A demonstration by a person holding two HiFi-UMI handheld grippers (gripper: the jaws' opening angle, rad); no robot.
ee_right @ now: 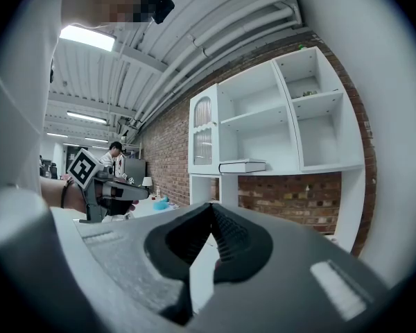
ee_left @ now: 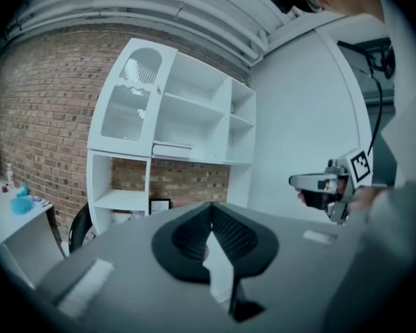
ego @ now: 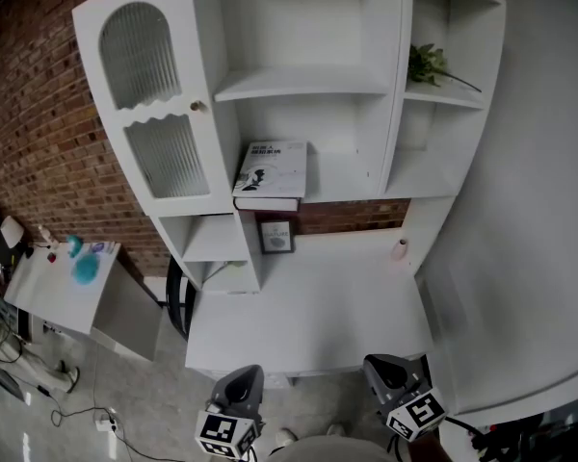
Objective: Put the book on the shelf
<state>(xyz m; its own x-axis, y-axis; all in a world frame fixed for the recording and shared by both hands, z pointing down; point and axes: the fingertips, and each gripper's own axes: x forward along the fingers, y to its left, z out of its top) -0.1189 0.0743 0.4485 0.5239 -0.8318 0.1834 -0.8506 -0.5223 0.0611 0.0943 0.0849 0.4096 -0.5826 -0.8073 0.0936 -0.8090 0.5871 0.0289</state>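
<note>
A white book (ego: pixel 271 174) with a dark spine lies flat on the middle shelf of the white shelf unit (ego: pixel 299 85); it also shows as the book (ee_left: pixel 171 149) in the left gripper view and the book (ee_right: pixel 243 166) in the right gripper view. Both grippers hang low at the near edge of the white desk (ego: pixel 308 306), well short of the shelf. My left gripper (ego: pixel 233 414) is shut with nothing between its jaws. My right gripper (ego: pixel 403 396) is shut and empty too. In the left gripper view the right gripper (ee_left: pixel 329 184) shows at the right.
A small framed picture (ego: pixel 276 236) leans at the back of the desk under the book. A green plant (ego: pixel 430 64) sits on the right upper shelf. A glass-fronted cabinet door (ego: pixel 154 104) closes the unit's left side. A side table (ego: pixel 63 282) with blue items stands at left. A person stands far off at the left of the right gripper view.
</note>
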